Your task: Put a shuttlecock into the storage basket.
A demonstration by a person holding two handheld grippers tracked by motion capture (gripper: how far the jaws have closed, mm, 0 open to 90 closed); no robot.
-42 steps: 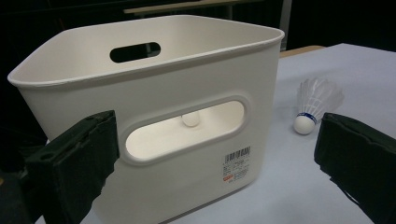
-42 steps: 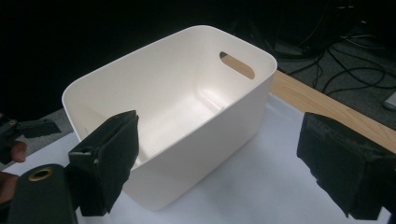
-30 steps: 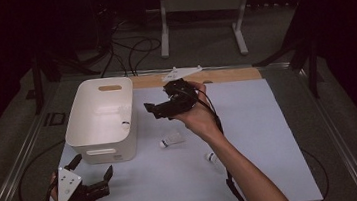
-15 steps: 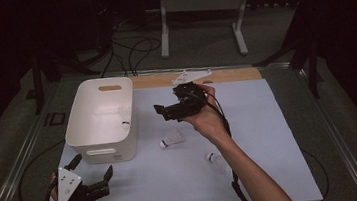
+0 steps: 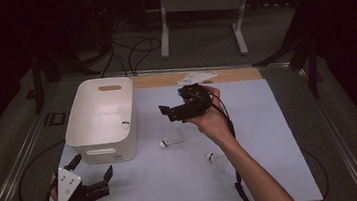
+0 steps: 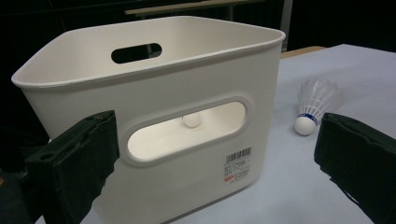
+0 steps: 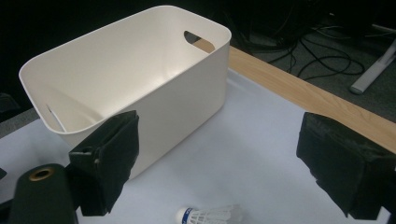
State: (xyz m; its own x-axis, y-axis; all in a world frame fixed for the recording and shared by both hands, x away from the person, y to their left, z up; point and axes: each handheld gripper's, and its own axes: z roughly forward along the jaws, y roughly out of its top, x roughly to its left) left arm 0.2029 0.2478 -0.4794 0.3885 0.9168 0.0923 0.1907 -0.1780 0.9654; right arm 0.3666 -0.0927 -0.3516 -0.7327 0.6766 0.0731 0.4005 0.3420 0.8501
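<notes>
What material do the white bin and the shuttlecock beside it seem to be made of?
White bin: probably moulded plastic, with a smooth, slightly glossy finish, rounded rim and cut-out handles.
Shuttlecock: skirt looks like thin translucent white feathers or nylon, I cannot tell which; rounded white base, likely cork or foam, with a blue band.

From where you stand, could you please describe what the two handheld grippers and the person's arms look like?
Both are black two-jaw tools with blocky, matte pads. The left gripper carries a pale grey three-cornered plate with small dark dots; the right gripper has a similar plate and a black cable trailing along the forearm. The forearms are bare, with no sleeves visible.
</notes>
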